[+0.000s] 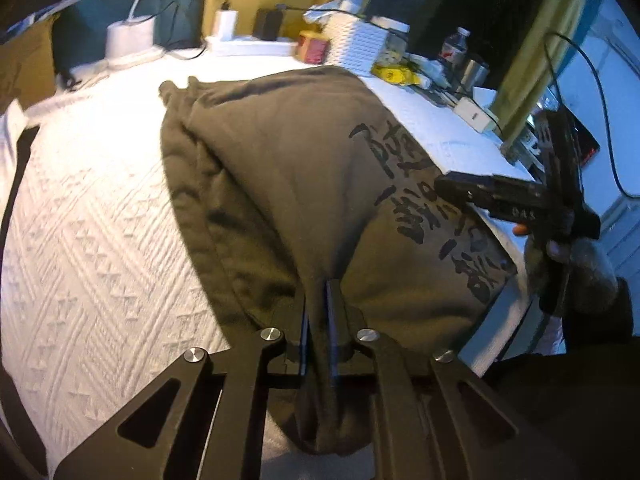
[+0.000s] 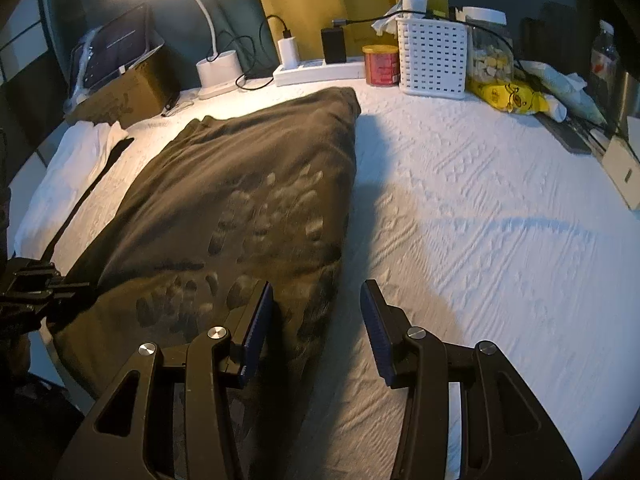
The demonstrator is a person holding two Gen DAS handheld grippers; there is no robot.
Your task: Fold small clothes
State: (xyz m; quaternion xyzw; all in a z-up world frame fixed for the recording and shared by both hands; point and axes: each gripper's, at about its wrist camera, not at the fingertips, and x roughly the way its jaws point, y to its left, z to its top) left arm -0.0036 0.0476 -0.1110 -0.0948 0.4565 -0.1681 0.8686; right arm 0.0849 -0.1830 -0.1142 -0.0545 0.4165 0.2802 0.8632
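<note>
1. A table [image 2: 500, 208] covered with a white textured cloth is seen; it carries everything else, and green and yellow wall panels stand behind its far edge.
2. An olive-brown garment [image 2: 240, 208] is spread from the near edge towards the far edge, left of the middle. Black brush-style characters [image 1: 432, 200] are printed on it; they cannot be read here.
3. A cardboard box [image 2: 128, 84] is set at the far left corner, with a dark screen leaning in it.
4. A white perforated basket [image 2: 432, 56] is placed at the far edge; a white bottle and crumpled tissue are held in it.
5. A clear jar [image 2: 490, 52] with pale pieces inside is set just beside the basket, and a yellow packet [image 2: 508, 96] with a duck face lies before it.
6. A red tin [image 2: 381, 65] is set on the basket's other side; its label is too blurred to read.
7. A white power strip [image 2: 320, 70] with chargers and a lit lamp [image 2: 216, 68] are lined along the far edge.
8. The left gripper [image 1: 318, 300] is clenched on a raised fold of the garment at the near edge.
9. The right gripper [image 2: 316, 304] is held released, over the garment's right border.
</note>
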